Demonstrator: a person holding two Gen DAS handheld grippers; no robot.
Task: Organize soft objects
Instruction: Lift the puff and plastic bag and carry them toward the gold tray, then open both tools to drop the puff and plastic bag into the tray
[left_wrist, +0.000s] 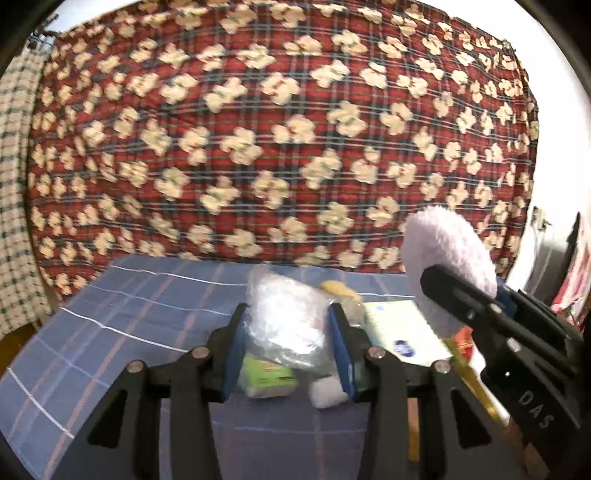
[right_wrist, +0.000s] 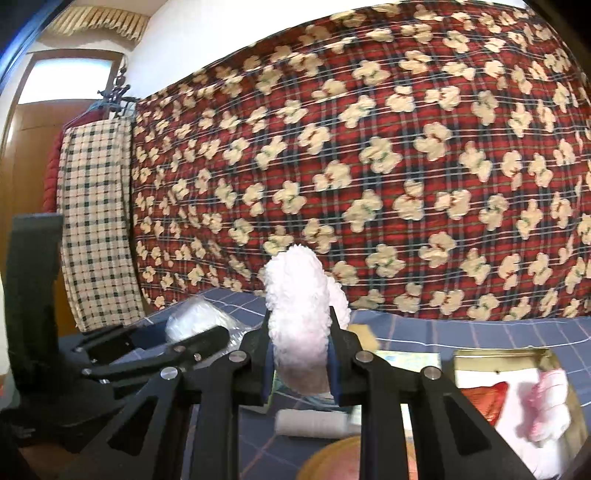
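My left gripper (left_wrist: 288, 332) is shut on a clear plastic bag of white soft stuff (left_wrist: 286, 321), held above the blue checked cloth (left_wrist: 129, 321). My right gripper (right_wrist: 301, 354) is shut on a fluffy pale pink soft thing (right_wrist: 299, 325); it also shows in the left wrist view (left_wrist: 448, 254), at the right. The left gripper with its bag (right_wrist: 195, 321) shows at the left of the right wrist view. A gold tin box (right_wrist: 513, 360) at the lower right holds a red item (right_wrist: 485, 400) and a pink-white soft item (right_wrist: 546, 402).
A green packet (left_wrist: 267, 380) and a white roll (left_wrist: 327, 393) lie under the left gripper; the roll (right_wrist: 314, 424) also shows in the right wrist view. A white booklet (left_wrist: 402, 332), a yellow item (left_wrist: 338, 290), a round tan lid (right_wrist: 332, 459). A red floral quilt (right_wrist: 369, 166) hangs behind.
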